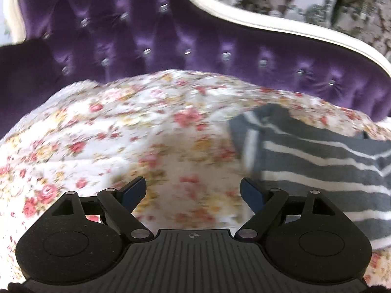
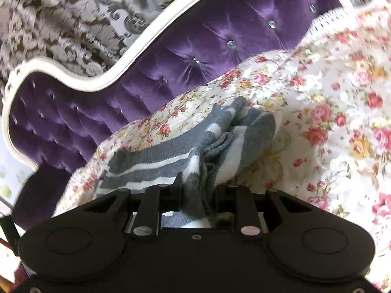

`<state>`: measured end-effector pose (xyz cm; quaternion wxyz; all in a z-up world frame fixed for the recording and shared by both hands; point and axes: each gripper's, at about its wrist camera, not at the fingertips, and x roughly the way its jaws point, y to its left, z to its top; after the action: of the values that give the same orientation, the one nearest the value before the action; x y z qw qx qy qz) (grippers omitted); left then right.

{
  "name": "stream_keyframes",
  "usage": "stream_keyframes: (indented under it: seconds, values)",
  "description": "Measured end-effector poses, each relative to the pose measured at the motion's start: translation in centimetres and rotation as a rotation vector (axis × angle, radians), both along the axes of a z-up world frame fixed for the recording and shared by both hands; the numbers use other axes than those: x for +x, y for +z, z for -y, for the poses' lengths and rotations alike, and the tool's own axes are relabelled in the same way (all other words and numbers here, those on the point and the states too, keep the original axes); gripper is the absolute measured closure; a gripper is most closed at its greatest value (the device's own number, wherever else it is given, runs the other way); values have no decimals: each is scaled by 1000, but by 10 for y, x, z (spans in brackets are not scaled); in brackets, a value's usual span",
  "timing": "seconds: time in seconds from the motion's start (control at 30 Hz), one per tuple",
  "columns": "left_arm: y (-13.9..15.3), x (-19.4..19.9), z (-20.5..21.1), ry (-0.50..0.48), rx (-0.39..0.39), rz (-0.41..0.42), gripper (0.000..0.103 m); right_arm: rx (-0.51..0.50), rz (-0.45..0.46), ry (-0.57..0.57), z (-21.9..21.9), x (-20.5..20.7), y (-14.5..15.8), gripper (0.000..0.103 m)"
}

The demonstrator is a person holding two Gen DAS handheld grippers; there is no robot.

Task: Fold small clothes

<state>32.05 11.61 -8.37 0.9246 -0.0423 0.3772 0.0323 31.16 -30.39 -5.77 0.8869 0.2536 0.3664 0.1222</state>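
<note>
Right wrist view: my right gripper (image 2: pixel 198 188) is clamped on the grey striped garment (image 2: pixel 171 151), bunched on the floral bedspread (image 2: pixel 330 112). My left gripper (image 1: pixel 193 193) stands apart over bare bedspread (garment just right of it).

Home bedroom, purple tufted velvet headboard (image 1: pixel 171 36) with crystal buttons and white curved frame (image 2: pixel 73 78), floral rose bedspread (image 1: pixel 110 134) in front, ornate damask wallpaper (image 2: pixel 61 24) behind
</note>
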Motion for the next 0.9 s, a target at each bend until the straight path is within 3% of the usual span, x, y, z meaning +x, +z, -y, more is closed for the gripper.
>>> stream_keyframes:
  seconds: [0.23, 0.47, 0.57, 0.8, 0.9]
  values:
    - [-8, -14, -23, 10, -90, -27, 19, -59, 2, 57, -35, 16, 39, 71]
    - [-3, -36, -25, -31, -141, 4, 19, -113, 40, 194, -118, 43, 73, 72]
    - [0, -41, -28, -43, -167, 13, 19, -149, 24, 254, -159, 53, 68, 72]
    - [-1, -50, -31, -62, -190, 8, 19, -277, -53, 398, -246, 59, 22, 70]
    - [-2, -55, -31, -77, -189, 6, 19, -315, -40, 436, -258, 55, 14, 57]
